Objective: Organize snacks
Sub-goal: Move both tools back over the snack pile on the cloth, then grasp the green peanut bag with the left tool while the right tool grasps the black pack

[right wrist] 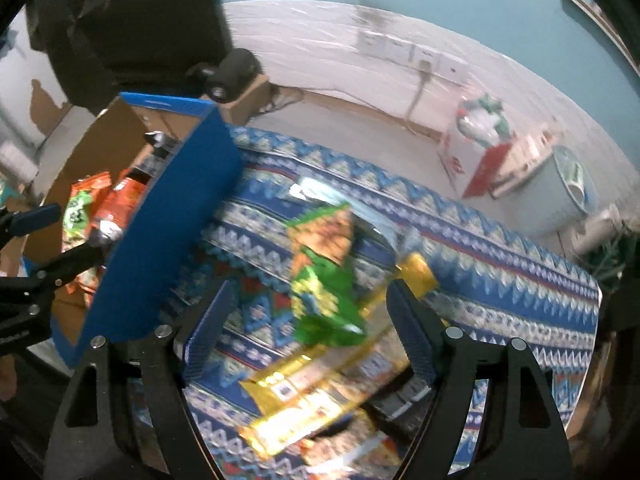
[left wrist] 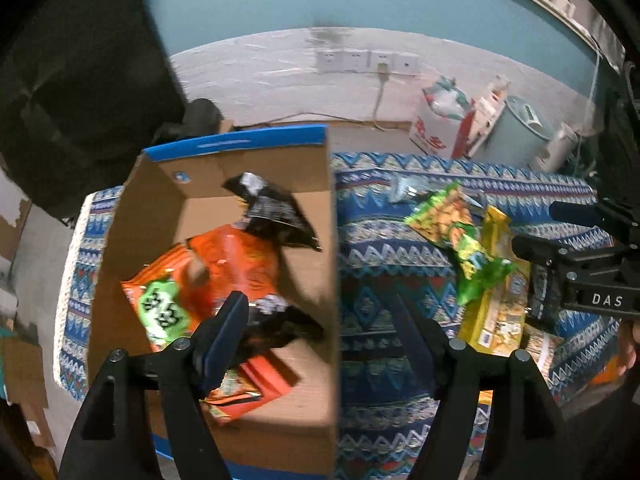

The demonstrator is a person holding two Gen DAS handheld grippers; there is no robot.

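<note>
A cardboard box with blue edges [left wrist: 312,208] stands on the patterned cloth and holds orange snack bags [left wrist: 236,264] and black snack bags [left wrist: 272,212]. My left gripper [left wrist: 320,316] is open above the box's right wall, with a dark packet [left wrist: 280,324] lying in the box by its left finger. On the cloth to the right lie a green snack bag [left wrist: 460,236] and a yellow packet [left wrist: 496,304]. My right gripper [right wrist: 308,320] is open above the green bag [right wrist: 324,280] and the yellow packet [right wrist: 304,392]. The box [right wrist: 172,240] stands to its left.
The table is covered by a blue patterned cloth [left wrist: 384,248]. A white and red carton [left wrist: 444,128] and a pale bin [left wrist: 520,132] stand on the floor behind. Wall sockets [left wrist: 368,60] are on the back wall. More packets [right wrist: 352,444] lie near the right gripper's base.
</note>
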